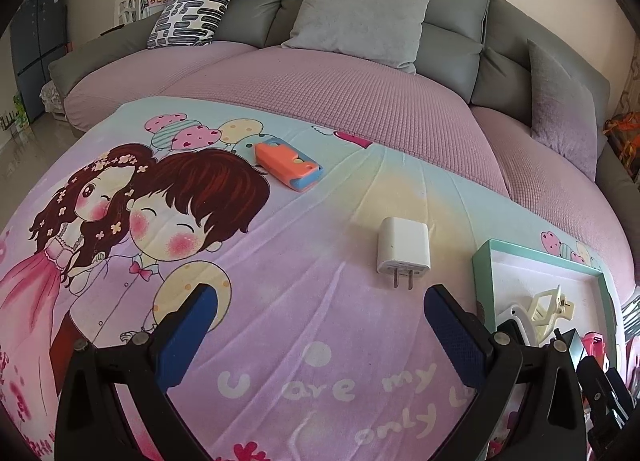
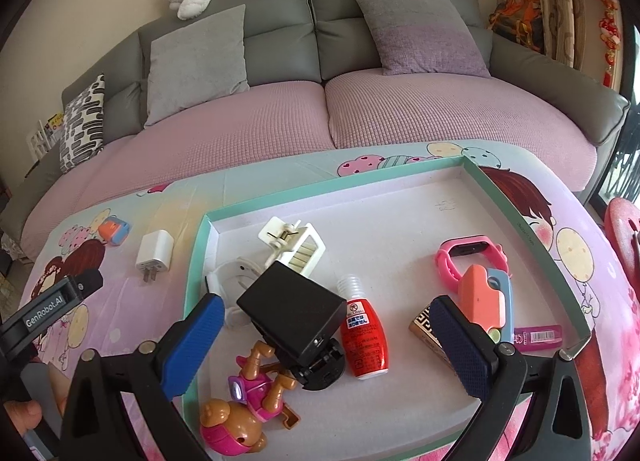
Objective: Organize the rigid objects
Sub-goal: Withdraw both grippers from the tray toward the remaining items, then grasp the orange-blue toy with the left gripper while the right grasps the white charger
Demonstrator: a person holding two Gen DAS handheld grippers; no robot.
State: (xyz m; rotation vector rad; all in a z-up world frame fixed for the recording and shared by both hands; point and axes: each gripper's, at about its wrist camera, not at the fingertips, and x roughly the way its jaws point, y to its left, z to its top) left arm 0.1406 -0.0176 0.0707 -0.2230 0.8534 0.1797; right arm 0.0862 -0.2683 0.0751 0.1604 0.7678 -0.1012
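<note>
A white charger plug (image 1: 403, 250) lies on the cartoon-print cloth just ahead of my open, empty left gripper (image 1: 320, 335). An orange-and-blue toy (image 1: 289, 164) lies farther back. Both also show in the right wrist view, the plug (image 2: 155, 252) and the toy (image 2: 114, 230), left of the teal-rimmed tray (image 2: 198, 261). My right gripper (image 2: 332, 345) is open and empty above the tray. Inside the tray lie a black box-shaped clip (image 2: 298, 311), a red bottle (image 2: 363, 337), a pink watch (image 2: 468, 255), an orange-and-blue toy (image 2: 486, 297), a white clip (image 2: 294, 245) and a toy dog (image 2: 244, 409).
A grey sofa with pink seat covers (image 1: 360, 97) and cushions stands behind the table. The tray's corner (image 1: 486, 257) shows at the right of the left wrist view. A purple lighter (image 2: 538, 335) and a patterned box (image 2: 426, 329) lie in the tray. The left gripper's body (image 2: 48, 311) shows at left.
</note>
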